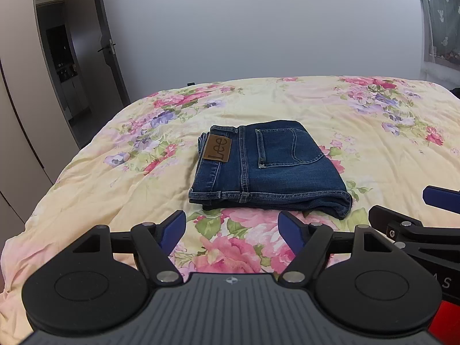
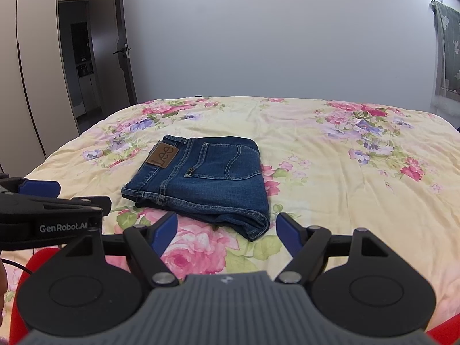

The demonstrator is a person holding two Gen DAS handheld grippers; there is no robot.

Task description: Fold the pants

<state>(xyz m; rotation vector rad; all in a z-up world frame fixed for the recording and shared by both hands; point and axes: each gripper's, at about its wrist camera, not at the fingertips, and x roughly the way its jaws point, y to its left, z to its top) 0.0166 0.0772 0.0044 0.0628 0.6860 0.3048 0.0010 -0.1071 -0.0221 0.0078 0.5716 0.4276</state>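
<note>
Dark blue denim pants lie on the bed as a compact rectangular stack, near-centre, slightly left of the middle in the right wrist view. Back pocket and brown leather brand patch face up, waistband toward the left, rounded fold edge toward the near right. Layers look squared up, no leg hanging out that I can see.

Step call: the fold looks finished or at its last stage. Neither gripper touches the denim. Left gripper sits just near of the stack, blue pads spread wide, nothing between them. Right gripper is the same: spread, empty, with the stack's near right corner showing just beyond the gap and not pinched.

Next move, my read: if anything is left, it's a check or a light flatten of the near fold edge, where the layers bulge a bit. That calls for a low approach from the near side without dragging the top layer. Otherwise just back off.

Outward: pale yellow quilt with pink and purple flower print covers the whole bed, lightly creased. Plain grey wall behind, dark open door far left, green curtain far right.

Count: one pair of pants, one patch, one visible back pocket, two grippers, one quilt, one door, one curtain.
</note>
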